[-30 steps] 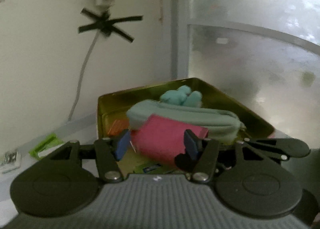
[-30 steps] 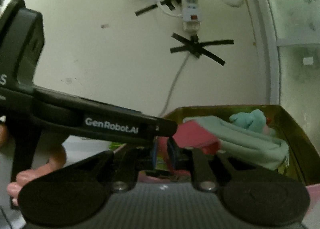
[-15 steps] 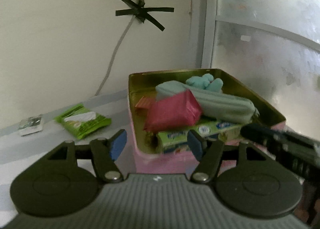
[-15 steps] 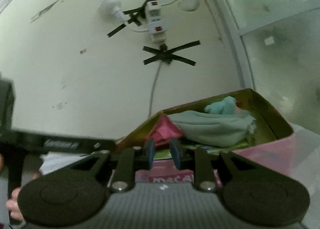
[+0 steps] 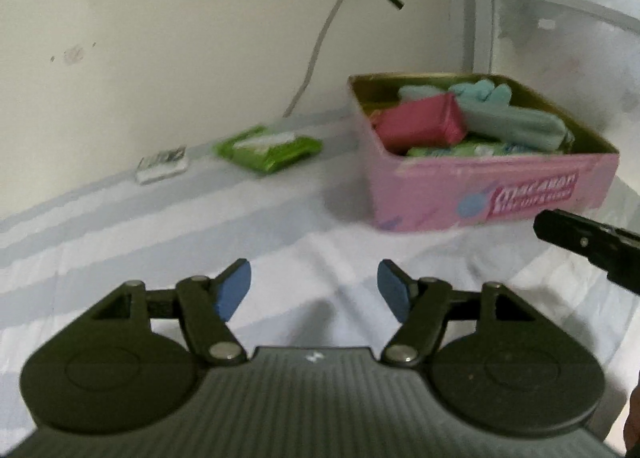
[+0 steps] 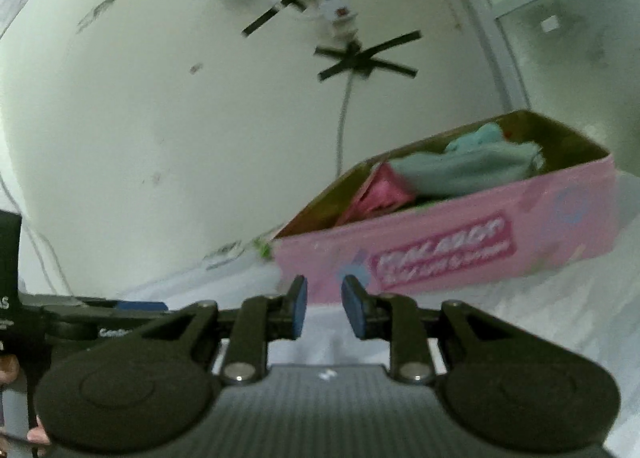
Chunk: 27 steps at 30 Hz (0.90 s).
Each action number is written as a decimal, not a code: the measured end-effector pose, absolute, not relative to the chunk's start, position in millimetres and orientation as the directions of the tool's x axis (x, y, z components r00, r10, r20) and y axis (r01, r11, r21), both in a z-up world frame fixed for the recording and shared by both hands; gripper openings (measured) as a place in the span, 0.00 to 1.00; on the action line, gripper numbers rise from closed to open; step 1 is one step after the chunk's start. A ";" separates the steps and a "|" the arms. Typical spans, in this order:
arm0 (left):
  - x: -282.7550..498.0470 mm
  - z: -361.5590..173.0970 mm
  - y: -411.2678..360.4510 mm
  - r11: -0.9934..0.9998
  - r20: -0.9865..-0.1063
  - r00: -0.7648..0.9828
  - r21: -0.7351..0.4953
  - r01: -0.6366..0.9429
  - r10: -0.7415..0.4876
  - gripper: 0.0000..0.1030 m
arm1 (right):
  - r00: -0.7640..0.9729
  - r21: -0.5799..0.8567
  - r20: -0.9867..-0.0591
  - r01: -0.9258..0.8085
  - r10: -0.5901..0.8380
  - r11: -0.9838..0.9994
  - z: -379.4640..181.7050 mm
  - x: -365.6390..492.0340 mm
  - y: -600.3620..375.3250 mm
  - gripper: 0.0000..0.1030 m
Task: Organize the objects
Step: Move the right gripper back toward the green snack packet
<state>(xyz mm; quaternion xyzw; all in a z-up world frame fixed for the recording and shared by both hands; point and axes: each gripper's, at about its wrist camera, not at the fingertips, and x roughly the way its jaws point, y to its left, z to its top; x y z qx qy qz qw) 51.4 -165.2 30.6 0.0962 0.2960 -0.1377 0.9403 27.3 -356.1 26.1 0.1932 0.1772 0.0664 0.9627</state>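
Note:
A pink tin box (image 5: 480, 194) stands on the white cloth at the right; it also shows in the right wrist view (image 6: 460, 242). Inside lie a pink packet (image 5: 420, 124), a pale green pouch (image 5: 516, 126) and a teal soft toy (image 5: 484, 92). A green wipes pack (image 5: 268, 148) and a small clear packet (image 5: 162, 168) lie on the cloth near the wall, left of the box. My left gripper (image 5: 314, 290) is open and empty, well back from the box. My right gripper (image 6: 324, 306) is slightly open and empty, just before the box's near corner.
A cream wall stands behind with a taped power strip (image 6: 332, 6) and a hanging cable (image 5: 316, 54). A frosted window (image 5: 560, 18) is at the right. The white cloth (image 5: 160, 242) is wrinkled. The right gripper's body (image 5: 588, 246) shows at the right edge of the left wrist view.
My left gripper let go of the pink packet in the box, then drew back and left. My right gripper also pulled back from the box and its jaws parted slightly.

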 end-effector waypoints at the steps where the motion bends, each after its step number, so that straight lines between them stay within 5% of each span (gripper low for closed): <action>1: 50.0 28.6 -161.7 0.945 -0.588 0.785 0.099 0.312 -0.197 0.70 | 0.925 0.391 -0.321 -0.066 0.204 0.918 25.9 26.2 -351.6 0.24; 27: 85.2 1.2 -44.2 0.994 -0.600 0.800 0.094 0.061 0.007 0.70 | 0.845 0.209 -0.414 -0.272 0.337 0.939 43.3 75.4 -225.7 0.30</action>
